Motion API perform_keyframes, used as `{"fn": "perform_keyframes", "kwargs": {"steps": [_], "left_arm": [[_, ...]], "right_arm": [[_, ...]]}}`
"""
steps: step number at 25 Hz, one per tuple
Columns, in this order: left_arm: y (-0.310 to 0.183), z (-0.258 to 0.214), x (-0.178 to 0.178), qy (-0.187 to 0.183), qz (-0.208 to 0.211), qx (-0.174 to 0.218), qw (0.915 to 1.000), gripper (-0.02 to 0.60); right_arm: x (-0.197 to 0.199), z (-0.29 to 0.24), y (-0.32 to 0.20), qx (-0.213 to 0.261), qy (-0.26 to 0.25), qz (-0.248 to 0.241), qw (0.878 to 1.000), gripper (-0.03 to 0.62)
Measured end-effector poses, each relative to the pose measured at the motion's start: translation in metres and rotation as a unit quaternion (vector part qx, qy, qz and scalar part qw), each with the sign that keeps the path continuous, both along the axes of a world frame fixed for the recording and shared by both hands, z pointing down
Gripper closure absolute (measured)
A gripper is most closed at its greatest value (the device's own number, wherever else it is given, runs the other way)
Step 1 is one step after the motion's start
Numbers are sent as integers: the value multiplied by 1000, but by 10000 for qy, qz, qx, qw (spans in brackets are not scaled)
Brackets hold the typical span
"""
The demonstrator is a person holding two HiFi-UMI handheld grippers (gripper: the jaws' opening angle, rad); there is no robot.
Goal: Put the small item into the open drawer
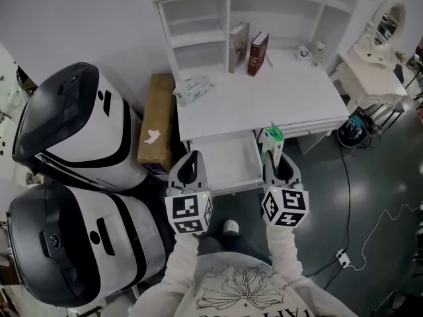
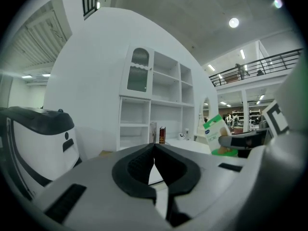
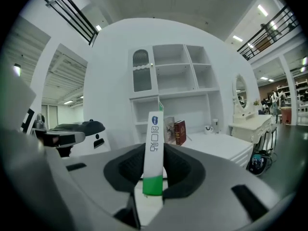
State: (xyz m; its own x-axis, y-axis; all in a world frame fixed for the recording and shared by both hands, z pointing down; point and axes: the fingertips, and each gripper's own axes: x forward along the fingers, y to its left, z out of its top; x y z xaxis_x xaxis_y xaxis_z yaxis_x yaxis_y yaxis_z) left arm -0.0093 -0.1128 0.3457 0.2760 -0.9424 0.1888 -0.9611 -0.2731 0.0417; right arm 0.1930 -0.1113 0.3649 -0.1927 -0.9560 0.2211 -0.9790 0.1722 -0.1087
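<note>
Right gripper (image 1: pixel 276 156) pinches the packet (image 1: pixel 272 137) upright just outside the right edge of the open drawer (image 1: pixel 225 164), whose cavity lies to its left; left gripper (image 1: pixel 190 167), jaws pressed together, holds nothing.

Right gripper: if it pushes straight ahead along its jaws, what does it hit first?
The packet in the right gripper would probably reach the dark red book standing on the desk. Depth is unclear; the desk edge could come first.
</note>
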Motion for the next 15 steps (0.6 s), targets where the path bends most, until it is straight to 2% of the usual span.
{"fn": "perform_keyframes", "kwargs": {"steps": [9,15], "left_arm": [[-37,28,-4,-82,-345,-365,9987,577],[-68,51,-8,-84,-268,-559,9980,577]], "right_arm": [[-8,34,-48,-422,-170,-377,9983,503],[-23,61,-78,-692,-159,-444,9965,503]]}}
